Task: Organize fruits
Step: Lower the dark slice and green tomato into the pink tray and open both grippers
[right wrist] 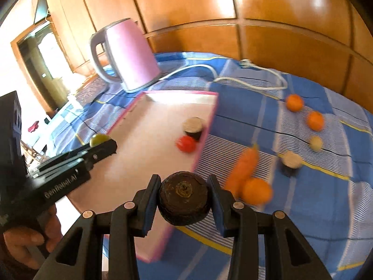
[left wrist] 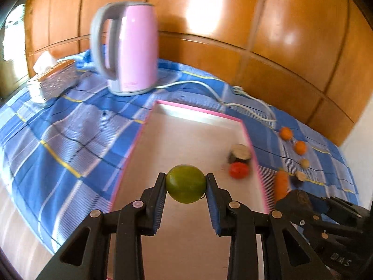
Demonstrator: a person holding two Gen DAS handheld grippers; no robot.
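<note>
The left gripper (left wrist: 185,184) has its jaws clamped on a round green fruit (left wrist: 185,183), held above the near part of a pale rectangular tray with a pink rim (left wrist: 149,121). The right gripper (right wrist: 184,199) has its jaws clamped on a dark brown, round, rough-skinned fruit (right wrist: 184,200), which hangs over the tray's right-hand near corner, half above the blue checked cloth (right wrist: 314,198) that covers the surface.

Inside the tray, close against its right rim, lie a small red round fruit (left wrist: 238,169) and, just behind it and touching or nearly so, a dark cut piece with a pale flat face (left wrist: 240,153). On the cloth to the right of the tray sit an orange carrot (right wrist: 243,163), a larger round orange fruit (right wrist: 256,190) just beside its near end, another dark piece with a pale top (right wrist: 290,162), a small pale round item (right wrist: 316,142) and two small orange round fruits (right wrist: 295,102) (right wrist: 315,120) farther back.

Behind the tray stands a pink electric kettle with a grey handle (left wrist: 130,46), its white cord (left wrist: 209,88) trailing across the cloth toward the wooden panelled wall (left wrist: 291,35).
</note>
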